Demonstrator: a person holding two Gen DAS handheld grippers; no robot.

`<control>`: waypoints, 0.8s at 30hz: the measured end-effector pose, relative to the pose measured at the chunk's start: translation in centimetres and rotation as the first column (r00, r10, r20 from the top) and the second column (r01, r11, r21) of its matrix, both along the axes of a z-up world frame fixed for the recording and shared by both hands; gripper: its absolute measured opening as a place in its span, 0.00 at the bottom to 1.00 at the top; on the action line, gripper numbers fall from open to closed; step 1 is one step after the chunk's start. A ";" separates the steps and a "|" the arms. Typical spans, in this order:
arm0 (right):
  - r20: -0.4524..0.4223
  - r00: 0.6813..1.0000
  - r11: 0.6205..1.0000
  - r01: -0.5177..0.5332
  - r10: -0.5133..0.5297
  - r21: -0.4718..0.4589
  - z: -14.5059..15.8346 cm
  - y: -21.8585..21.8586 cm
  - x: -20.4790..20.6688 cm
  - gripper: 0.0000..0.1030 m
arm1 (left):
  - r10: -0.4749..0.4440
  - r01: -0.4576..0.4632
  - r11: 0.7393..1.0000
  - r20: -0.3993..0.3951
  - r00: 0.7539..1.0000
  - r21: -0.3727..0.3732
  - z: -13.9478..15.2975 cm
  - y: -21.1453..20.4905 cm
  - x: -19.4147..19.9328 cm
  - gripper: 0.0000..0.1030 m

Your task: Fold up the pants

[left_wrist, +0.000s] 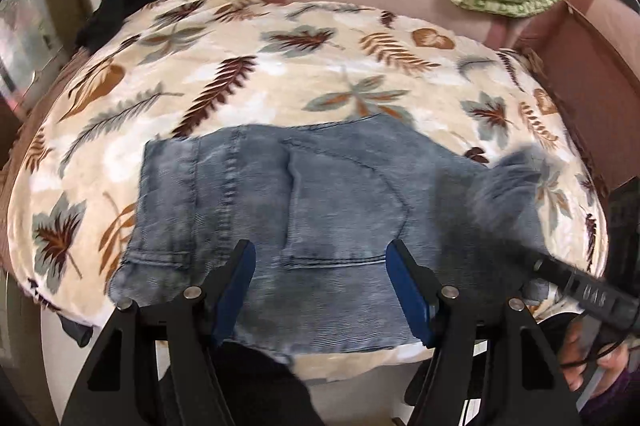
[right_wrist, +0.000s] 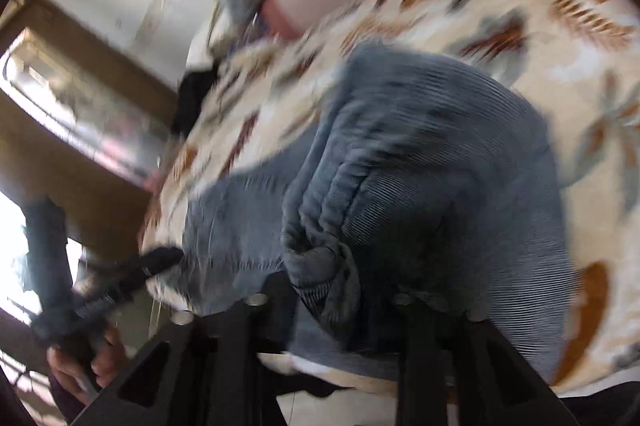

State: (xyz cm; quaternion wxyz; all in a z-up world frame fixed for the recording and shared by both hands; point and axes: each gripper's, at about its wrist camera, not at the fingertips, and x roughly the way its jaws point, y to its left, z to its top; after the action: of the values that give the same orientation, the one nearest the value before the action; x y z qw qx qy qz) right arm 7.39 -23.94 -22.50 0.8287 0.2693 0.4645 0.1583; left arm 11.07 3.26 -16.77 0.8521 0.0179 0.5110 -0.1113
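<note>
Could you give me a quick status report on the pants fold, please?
Left gripper open, above the jeans. Right gripper shut on bunched denim, lifting it. Jeans partly folded on the leaf-print blanket. Nothing in the way.

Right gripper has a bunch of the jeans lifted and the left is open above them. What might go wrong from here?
1. The right gripper pinches only a gathered wad of the jeans; its jaws are buried in cloth in the right wrist view, so the denim may slip out mid-fold.
2. The left gripper is open and pins nothing, so the flat part may drag across the leaf-print blanket.
3. The jeans' near edge lies at the bed's edge and could slide off.
</note>
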 end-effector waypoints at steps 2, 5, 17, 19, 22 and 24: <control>-0.034 0.998 0.997 -0.047 0.049 0.054 -1.4 1.3 0.5 0.59 | 0.010 -0.010 1.000 -0.014 1.000 0.006 -0.5 0.3 0.1 0.67; 0.009 0.999 0.993 -0.041 0.041 0.113 -1.2 0.5 -0.1 0.62 | -0.008 0.008 1.000 -0.019 1.000 0.001 -0.8 -0.3 -0.1 0.66; -0.017 0.973 0.973 0.229 -0.230 -0.028 -3.6 -9.1 -1.5 0.31 | -0.284 0.285 0.954 -0.023 0.958 0.095 -5.0 -12.9 -2.1 0.67; -0.056 0.974 0.974 0.215 -0.219 -0.066 -5.3 -9.1 -1.0 0.30 | -0.293 0.295 0.936 -0.042 0.955 0.192 -7.2 -14.4 -1.6 0.67; -0.037 0.978 0.978 0.202 -0.203 -0.047 -4.6 -9.2 -0.7 0.29 | -0.263 0.269 0.939 -0.058 0.963 0.213 -8.4 -14.2 -0.7 0.70; 0.000 0.979 0.978 0.205 -0.205 -0.022 -3.9 -9.9 -0.6 0.30 | -0.234 0.236 0.949 -0.033 0.972 0.210 -7.3 -13.5 0.2 0.70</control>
State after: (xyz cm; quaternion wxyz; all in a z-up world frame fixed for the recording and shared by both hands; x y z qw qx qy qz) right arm 6.83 -33.79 -26.40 0.8430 0.3070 0.4367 0.0666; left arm 11.25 -10.28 -24.08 0.8241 0.1688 0.5175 -0.1568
